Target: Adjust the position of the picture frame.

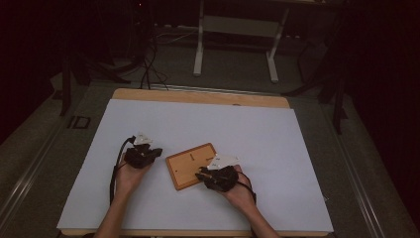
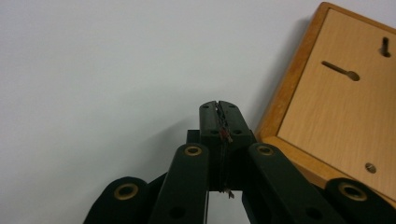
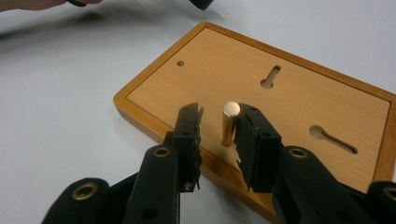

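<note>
**Little brass peg standing on the wooden board, and how we'd grab it**

Going left to right, with the wooden board (image 1: 190, 165) as our reference point, lying flat on the white table cover (image 1: 257, 129).

Off the board's left edge, our left gripper (image 1: 154, 151) sits low over the cover, jaws pressed together with nothing between them. In the left gripper view the tips sit just beside the board's raised rim (image 2: 285, 93), apart from it as far as we can tell.

At the board's near right corner, our right gripper (image 3: 219, 133) has its jaws spread, with a small brass peg (image 3: 229, 122) standing upright between them. The pads aren't pressing on it: there's a gap on the left side, and the right pad is very close, maybe grazing it, hard to say. The peg stands on the board just inside the near rim, well apart from the two keyhole slots (image 3: 332, 138) further in.

Handling guess: the peg looks like polished metal, so stiff, not fragile, light but dense for its size, and slippery. Being round and thin, it'll want to roll or tip if we catch it off-centre. We'd pinch it square across the middle of the shaft, pads flat on both sides, not up at the rounded top. The board itself looks rigid and heavy enough to stay put.
</note>
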